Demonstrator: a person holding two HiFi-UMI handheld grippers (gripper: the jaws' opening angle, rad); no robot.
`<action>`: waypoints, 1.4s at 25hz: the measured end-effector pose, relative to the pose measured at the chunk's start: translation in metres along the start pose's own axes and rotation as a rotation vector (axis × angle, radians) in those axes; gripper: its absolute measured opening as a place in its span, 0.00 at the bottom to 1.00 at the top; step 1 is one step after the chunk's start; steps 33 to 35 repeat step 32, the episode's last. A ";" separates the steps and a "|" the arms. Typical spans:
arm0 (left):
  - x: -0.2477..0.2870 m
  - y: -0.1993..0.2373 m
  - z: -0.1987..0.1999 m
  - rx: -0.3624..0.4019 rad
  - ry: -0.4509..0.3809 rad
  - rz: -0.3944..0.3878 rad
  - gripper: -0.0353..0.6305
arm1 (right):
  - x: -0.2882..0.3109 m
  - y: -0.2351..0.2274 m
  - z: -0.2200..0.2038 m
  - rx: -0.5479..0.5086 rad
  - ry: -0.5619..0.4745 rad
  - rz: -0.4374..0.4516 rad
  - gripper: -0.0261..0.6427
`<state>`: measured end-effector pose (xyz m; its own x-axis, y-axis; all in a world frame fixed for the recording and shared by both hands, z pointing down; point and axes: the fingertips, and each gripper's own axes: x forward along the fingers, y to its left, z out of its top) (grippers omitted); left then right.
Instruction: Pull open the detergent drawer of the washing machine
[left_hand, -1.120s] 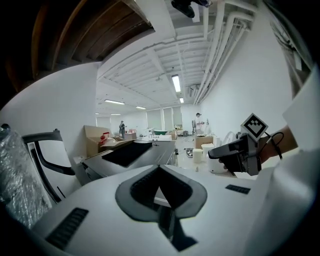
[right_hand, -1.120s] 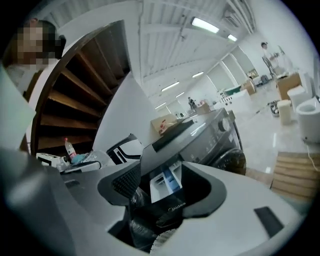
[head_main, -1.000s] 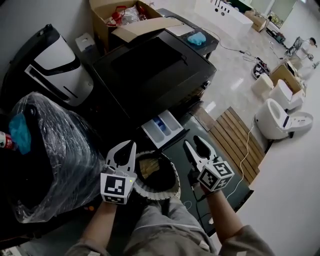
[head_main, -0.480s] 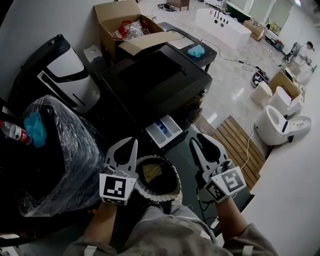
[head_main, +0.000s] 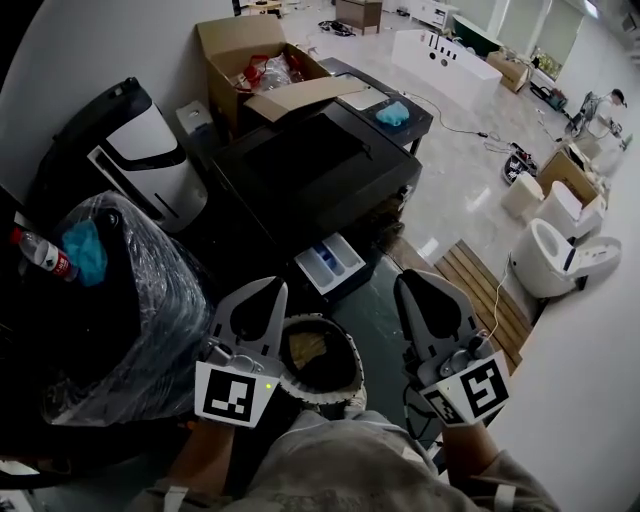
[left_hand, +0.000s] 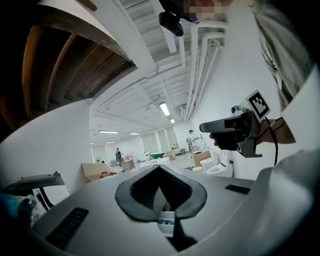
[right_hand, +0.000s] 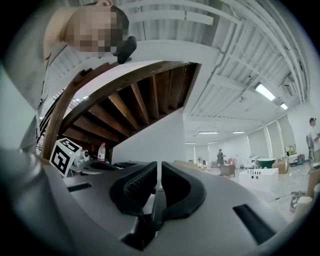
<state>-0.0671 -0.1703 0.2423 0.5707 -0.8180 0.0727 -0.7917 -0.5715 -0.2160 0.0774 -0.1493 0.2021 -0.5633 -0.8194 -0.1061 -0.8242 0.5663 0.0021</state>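
- The detergent drawer (head_main: 334, 262) already juts out of the front of the black washing machine (head_main: 310, 160), with its white tray and blue insert open to the head view. By the look of it, the pull is done.
- The drawer lies ahead of both tools and lower in the room, between their tips. Its sliding axis runs from the machine's front toward the person. If a further tug or a push back were wanted, it would be along that line.
- In the head view the left hand-held gripper (head_main: 272, 287) has its tip just beside the drawer's near corner. The right hand-held gripper (head_main: 405, 280) sits slightly further off on the other side. Neither touches the drawer.
- The left hand-held gripper's pads are pressed together at the tip with nothing held.
- The right hand-held gripper's jaws have just been closing and now stand all but together, with only a thin slit between the ribbed pads and nothing in it.
- Against the earlier frames, both tools loom larger and nearer the head camera, so they have lifted up and away. The right one's jaws, spread then, are now closed. The drawer is just as far out as it was.
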 end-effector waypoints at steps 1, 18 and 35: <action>-0.004 -0.002 0.007 -0.004 -0.009 0.004 0.08 | -0.003 0.003 0.005 -0.013 -0.002 0.009 0.11; -0.048 -0.020 0.034 -0.019 -0.012 0.076 0.08 | -0.028 0.033 0.024 -0.059 -0.003 0.146 0.09; -0.047 -0.025 0.031 -0.029 0.000 0.060 0.08 | -0.028 0.037 0.015 -0.081 0.043 0.160 0.09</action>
